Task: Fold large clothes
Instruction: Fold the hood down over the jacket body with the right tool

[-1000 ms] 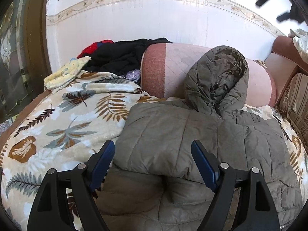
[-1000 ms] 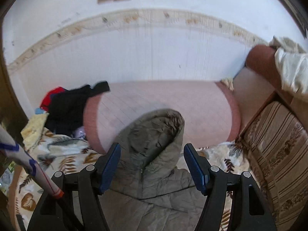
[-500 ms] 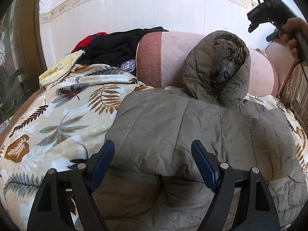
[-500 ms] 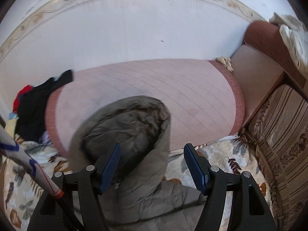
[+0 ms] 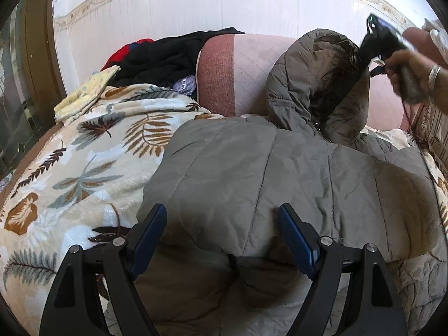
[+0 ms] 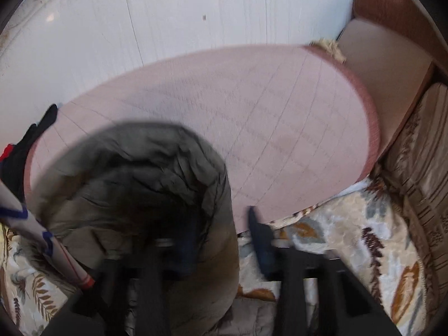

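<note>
An olive quilted hooded jacket (image 5: 252,173) lies spread on a leaf-print blanket (image 5: 84,168), its hood (image 5: 316,84) propped against a pink cushion. My left gripper (image 5: 222,224) hovers open low over the jacket's body, pads clear of the cloth. A hand holds my right gripper (image 5: 383,42) at the hood's upper right rim. In the blurred right wrist view the right gripper (image 6: 222,221) is closing. One finger is inside the hood (image 6: 126,182) and the other just outside its rim. A sliver of cushion shows between the outer finger and the cloth.
The pink cushion (image 6: 252,126) leans on a white tiled wall. Dark and red clothes (image 5: 162,56) and a yellow cloth (image 5: 86,92) are piled at the back left. A striped sofa arm (image 6: 420,168) stands at the right. A red-tipped rod (image 6: 56,252) crosses the right wrist view's left edge.
The right gripper has dropped from above the cushion down onto the hood, and its fingers have drawn closer together around the rim. The left gripper has sunk slightly toward the jacket.
</note>
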A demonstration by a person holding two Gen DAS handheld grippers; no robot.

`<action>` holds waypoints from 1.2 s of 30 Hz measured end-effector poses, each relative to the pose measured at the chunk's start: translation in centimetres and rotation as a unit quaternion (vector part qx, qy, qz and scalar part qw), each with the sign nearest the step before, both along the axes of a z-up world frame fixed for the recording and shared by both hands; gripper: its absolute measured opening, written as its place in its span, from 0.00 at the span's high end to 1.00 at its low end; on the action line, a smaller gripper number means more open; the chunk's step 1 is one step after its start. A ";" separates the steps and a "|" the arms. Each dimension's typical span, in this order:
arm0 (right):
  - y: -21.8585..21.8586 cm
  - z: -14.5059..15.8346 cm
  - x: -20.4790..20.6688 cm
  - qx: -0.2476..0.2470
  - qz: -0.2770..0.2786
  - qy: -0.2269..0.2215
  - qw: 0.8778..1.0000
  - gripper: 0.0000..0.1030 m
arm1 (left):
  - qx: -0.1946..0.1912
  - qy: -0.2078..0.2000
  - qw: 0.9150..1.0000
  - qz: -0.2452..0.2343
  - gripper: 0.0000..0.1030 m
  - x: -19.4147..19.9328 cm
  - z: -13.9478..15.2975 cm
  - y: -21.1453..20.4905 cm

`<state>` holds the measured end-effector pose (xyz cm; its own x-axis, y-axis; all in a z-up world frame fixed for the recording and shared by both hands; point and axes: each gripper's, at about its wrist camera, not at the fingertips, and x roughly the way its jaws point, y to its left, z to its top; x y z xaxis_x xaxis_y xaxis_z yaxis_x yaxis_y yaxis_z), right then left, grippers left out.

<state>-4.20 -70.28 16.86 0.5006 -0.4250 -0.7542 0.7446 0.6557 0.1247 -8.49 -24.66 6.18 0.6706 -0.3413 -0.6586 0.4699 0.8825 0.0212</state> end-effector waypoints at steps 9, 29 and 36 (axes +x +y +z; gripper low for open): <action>5.3 4.3 -8.7 -0.036 0.060 -0.116 0.991 0.94 | -0.005 -0.009 1.000 0.012 0.21 0.1 0.7 0.5; 21.9 -11.7 -28.4 -0.021 0.174 -0.046 0.983 1.00 | -0.100 0.005 0.993 -0.068 0.21 -2.3 2.7 -0.8; 21.6 -10.3 -29.5 -0.046 0.156 -0.033 0.986 0.99 | 0.013 0.028 0.997 -0.075 0.21 -2.3 -1.6 -4.8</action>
<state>-33.74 -48.69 6.51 0.6637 -0.3084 -0.6814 0.4980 0.8620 0.0949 -10.84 -29.47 4.54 0.5750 -0.4173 -0.7037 0.5976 0.8017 0.0129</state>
